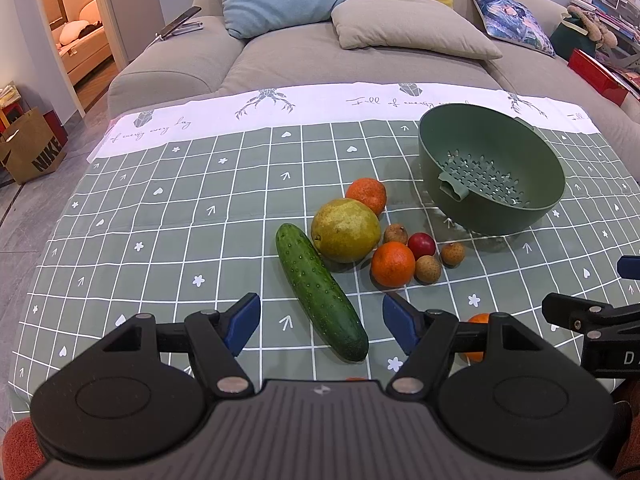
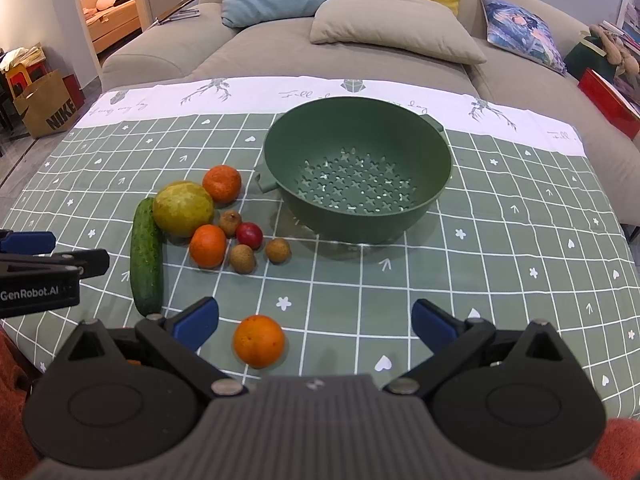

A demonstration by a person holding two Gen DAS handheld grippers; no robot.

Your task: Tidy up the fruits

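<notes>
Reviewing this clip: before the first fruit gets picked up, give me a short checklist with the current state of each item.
1. Green colander holds nothing, room for fruit: ok.
2. Left gripper open, nothing between its fingers: ok.
3. Right gripper open, nothing held: ok.
4. Lone orange lies apart from the other fruit, just ahead of the right gripper, with free space around it: ok.
5. Cucumber runs between the left gripper's fingers and rests against the pear; lifting it may nudge the pear: not ok.
6. Colander steady on the tablecloth: cannot tell.
</notes>
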